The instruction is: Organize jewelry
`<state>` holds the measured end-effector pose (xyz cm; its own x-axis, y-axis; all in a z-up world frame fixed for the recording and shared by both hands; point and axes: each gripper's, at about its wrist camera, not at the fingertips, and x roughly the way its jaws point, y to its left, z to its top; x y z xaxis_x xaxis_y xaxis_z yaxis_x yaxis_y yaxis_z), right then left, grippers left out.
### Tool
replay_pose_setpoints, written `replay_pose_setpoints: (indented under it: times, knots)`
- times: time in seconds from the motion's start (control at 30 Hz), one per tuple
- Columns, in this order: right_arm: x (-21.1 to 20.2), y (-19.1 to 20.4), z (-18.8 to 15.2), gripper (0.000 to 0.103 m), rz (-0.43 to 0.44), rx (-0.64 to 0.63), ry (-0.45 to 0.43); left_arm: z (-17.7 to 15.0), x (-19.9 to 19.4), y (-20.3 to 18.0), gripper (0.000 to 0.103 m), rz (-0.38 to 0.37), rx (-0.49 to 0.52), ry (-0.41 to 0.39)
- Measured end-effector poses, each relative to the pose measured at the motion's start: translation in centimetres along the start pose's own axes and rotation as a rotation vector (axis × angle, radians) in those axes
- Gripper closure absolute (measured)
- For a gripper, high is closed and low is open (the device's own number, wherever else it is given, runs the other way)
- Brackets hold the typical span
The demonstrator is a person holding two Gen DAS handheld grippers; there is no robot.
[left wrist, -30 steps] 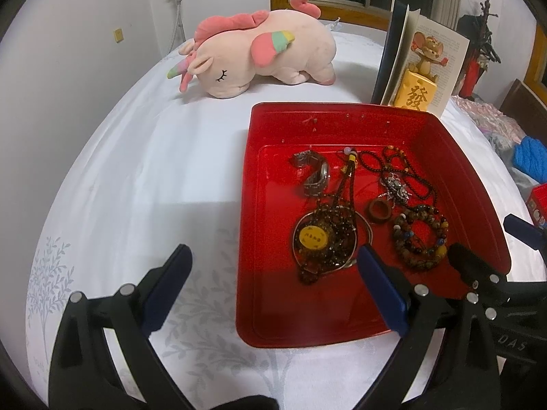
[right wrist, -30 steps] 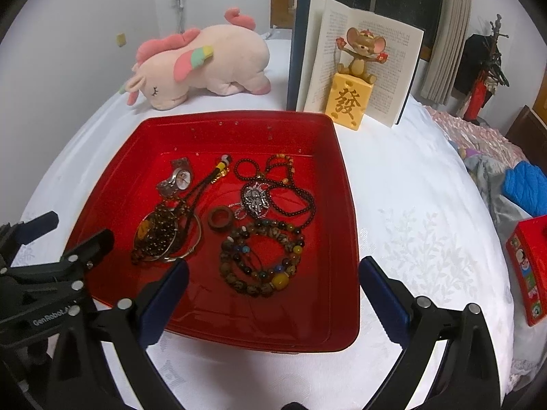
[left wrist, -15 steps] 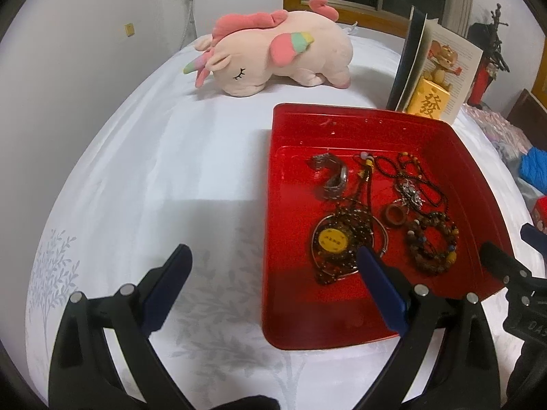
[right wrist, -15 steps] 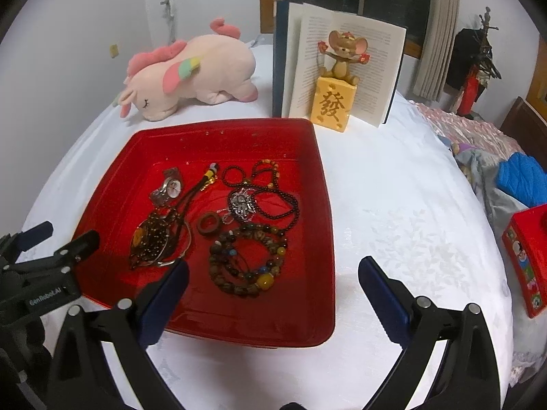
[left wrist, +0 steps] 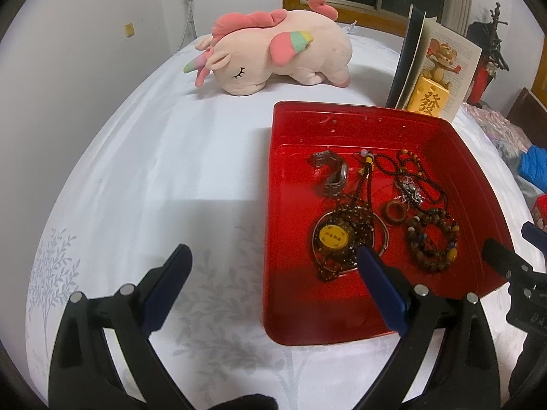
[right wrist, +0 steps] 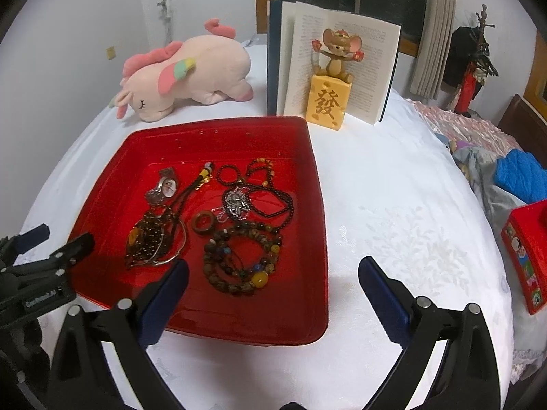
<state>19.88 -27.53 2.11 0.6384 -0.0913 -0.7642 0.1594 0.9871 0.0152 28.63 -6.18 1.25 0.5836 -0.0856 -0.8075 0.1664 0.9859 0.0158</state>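
A red tray [left wrist: 294,307] [right wrist: 314,184] on the white bed holds jewelry. Inside lie a silver watch [left wrist: 330,174] [right wrist: 163,188], a dark bead necklace with a yellow pendant [left wrist: 333,235] [right wrist: 147,235], a brown ring [left wrist: 396,211] [right wrist: 204,222], a chunky bead bracelet [left wrist: 431,242] [right wrist: 242,259] and a thin bead necklace with a silver pendant [left wrist: 412,184] [right wrist: 236,201]. My left gripper [left wrist: 270,259] is open and empty above the tray's near left corner. My right gripper [right wrist: 273,270] is open and empty over the tray's near right edge.
A pink plush unicorn [left wrist: 270,54] [right wrist: 184,75] lies behind the tray. An open book [right wrist: 335,65] stands with a mouse figurine on a yellow block [right wrist: 330,95] in front. Clothes [right wrist: 512,177] and a red box [right wrist: 526,256] lie at the right.
Both grippers have pulled back and shifted apart; the tray looks smaller and slid right in the left view, left in the right view. Jaws stay open.
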Motion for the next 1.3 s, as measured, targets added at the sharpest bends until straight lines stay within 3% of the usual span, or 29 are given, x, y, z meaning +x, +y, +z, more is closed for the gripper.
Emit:
replay_pose_setpoints:
  times: [1.3]
  knots:
    - [0.15,0.20,-0.09,0.004,0.003,-0.011,0.002,-0.26,-0.18,-0.52,0.007,-0.002,0.029,0.003]
